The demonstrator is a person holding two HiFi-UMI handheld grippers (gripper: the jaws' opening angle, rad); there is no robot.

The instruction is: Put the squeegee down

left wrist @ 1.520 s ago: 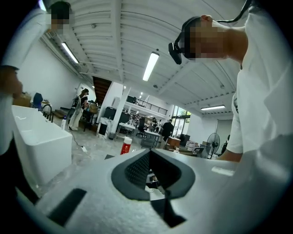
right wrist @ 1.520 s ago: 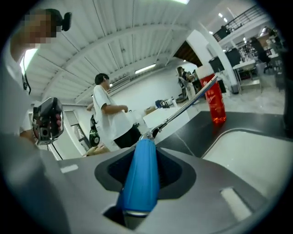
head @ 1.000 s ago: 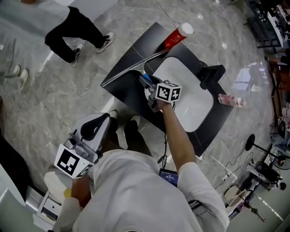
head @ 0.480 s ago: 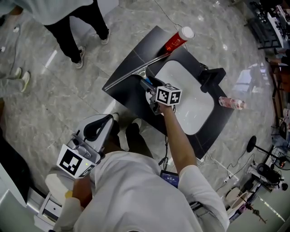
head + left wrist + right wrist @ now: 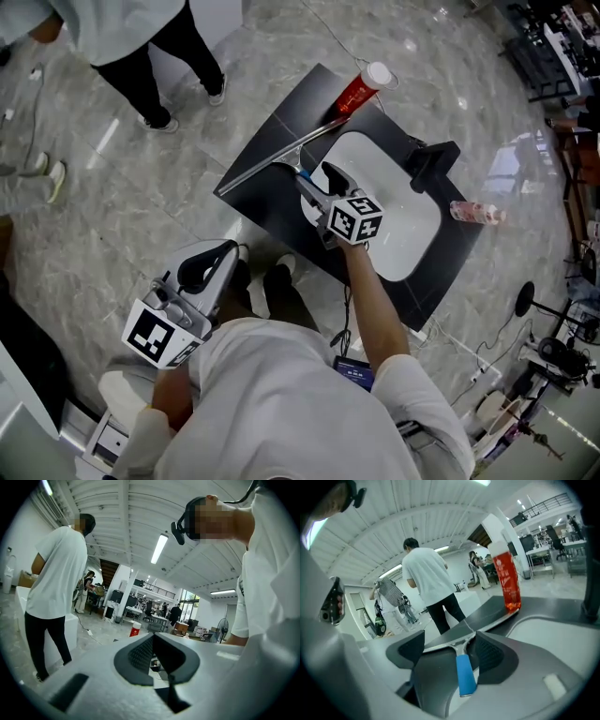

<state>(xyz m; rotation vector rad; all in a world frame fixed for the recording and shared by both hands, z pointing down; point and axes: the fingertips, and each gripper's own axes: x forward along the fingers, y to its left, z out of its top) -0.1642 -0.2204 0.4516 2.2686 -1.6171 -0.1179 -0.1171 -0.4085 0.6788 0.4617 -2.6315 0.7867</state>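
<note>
The squeegee (image 5: 281, 150) lies flat on the dark table (image 5: 267, 211), its long metal blade along the far left edge. Its blue handle (image 5: 465, 672) points back toward me. My right gripper (image 5: 319, 180) hovers just above that handle; its jaws are opening. In the right gripper view the handle runs through the gap of the right gripper (image 5: 452, 651), and neither pad touches it. My left gripper (image 5: 223, 251) is held low by my body, off the table. The left gripper (image 5: 153, 637) points out into the room, tips together, with nothing in them.
A white sink basin (image 5: 394, 187) is set into the table. A red bottle (image 5: 361, 86) stands at the blade's far end, a black fixture (image 5: 431, 159) at the basin's right, a pink bottle (image 5: 476, 212) beyond it. A person (image 5: 141, 37) stands on the floor, top left.
The right gripper's jaws have spread off the squeegee handle, and the gripper has lifted and rolled slightly. The squeegee stays on the table. The bystander at top left has shifted.
</note>
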